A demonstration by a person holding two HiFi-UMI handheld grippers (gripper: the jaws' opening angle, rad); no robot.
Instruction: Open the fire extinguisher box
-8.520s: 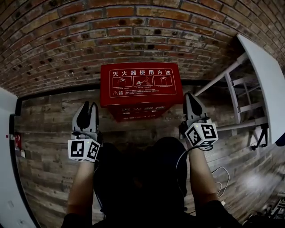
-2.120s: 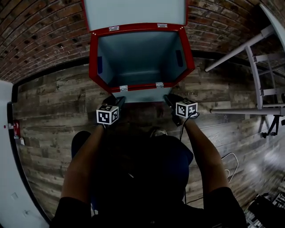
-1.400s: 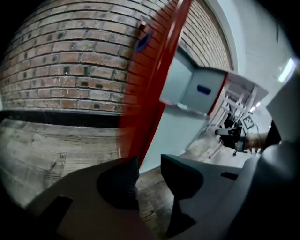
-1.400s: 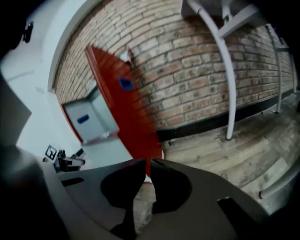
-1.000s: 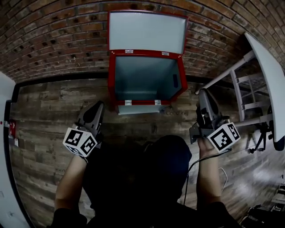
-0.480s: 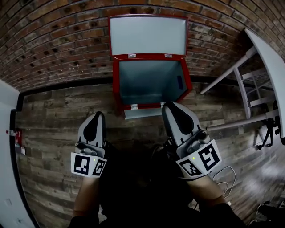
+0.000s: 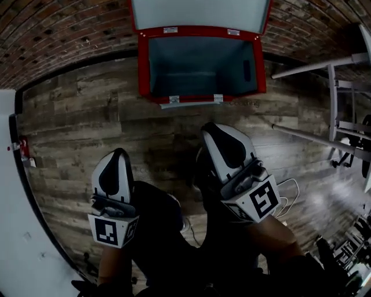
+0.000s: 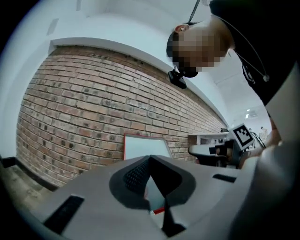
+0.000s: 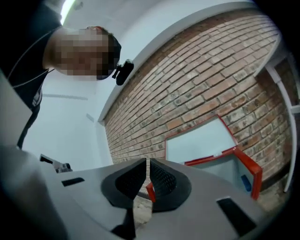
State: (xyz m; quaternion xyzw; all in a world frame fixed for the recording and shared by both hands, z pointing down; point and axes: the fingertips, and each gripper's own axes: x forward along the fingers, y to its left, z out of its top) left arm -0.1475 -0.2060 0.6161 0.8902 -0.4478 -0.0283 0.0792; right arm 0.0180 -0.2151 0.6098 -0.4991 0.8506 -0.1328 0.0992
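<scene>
1. The fire extinguisher box (image 7: 144,69) stands open on the floor by the brick wall (image 7: 58,29), its lid (image 7: 200,11) raised.
2. The left gripper (image 7: 119,152) has its jaws pressed together, empty.
3. The right gripper (image 7: 208,126) has its jaws almost touching, empty.

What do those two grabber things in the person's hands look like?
The left gripper and the right gripper are both smooth light grey shells that narrow to rounded tips. Inside the jaws sit black ribbed pads. At the back of each is a white cube printed with black square markers. The person wears dark clothes.
</scene>
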